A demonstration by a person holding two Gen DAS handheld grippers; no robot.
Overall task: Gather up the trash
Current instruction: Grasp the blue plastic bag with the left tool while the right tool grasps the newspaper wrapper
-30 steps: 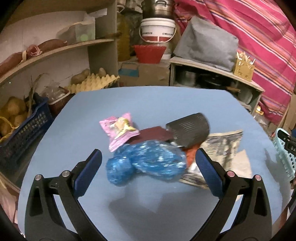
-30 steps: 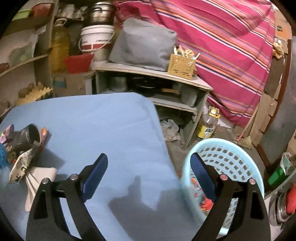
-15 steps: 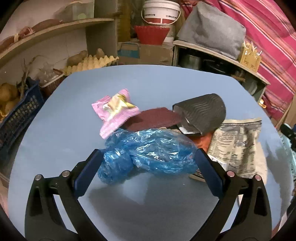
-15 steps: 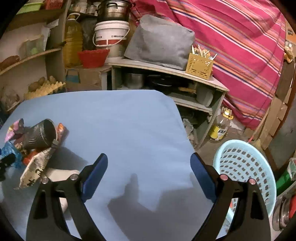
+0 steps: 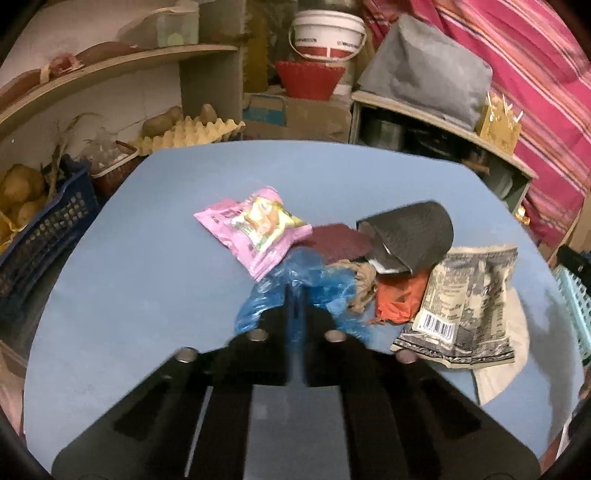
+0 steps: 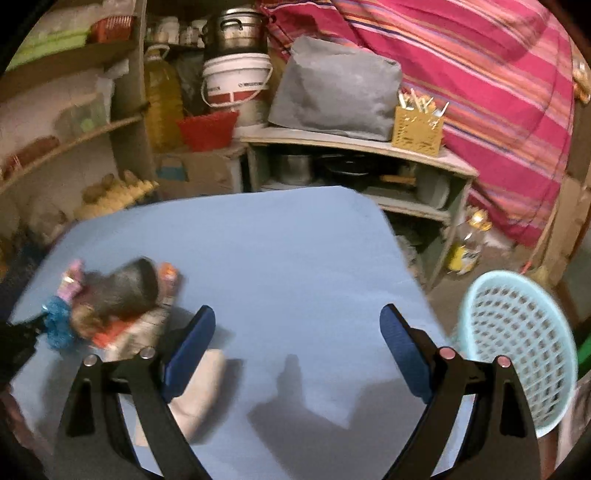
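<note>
A heap of trash lies on the blue table (image 5: 155, 266). My left gripper (image 5: 295, 295) is shut on the crumpled blue plastic bag (image 5: 328, 284), which bulges out on both sides of its closed fingers. Around the bag lie a pink snack wrapper (image 5: 255, 229), a dark red pad (image 5: 340, 242), a black ribbed cup on its side (image 5: 410, 232), an orange wrapper (image 5: 399, 299) and a printed grey packet (image 5: 465, 306). My right gripper (image 6: 297, 347) stands open above bare table, to the right of the same heap (image 6: 114, 295), holding nothing.
A pale blue mesh basket (image 6: 517, 339) stands on the floor off the table's right edge. A dark blue crate (image 5: 40, 236) sits at the left edge. Shelves with an egg tray (image 5: 188, 133), a white bucket (image 5: 328, 33) and a red basket crowd the back.
My left gripper's fingers have closed from wide open onto the blue bag, squashing it. The right gripper has swung left, so the heap shows closer and the mesh basket farther right.
</note>
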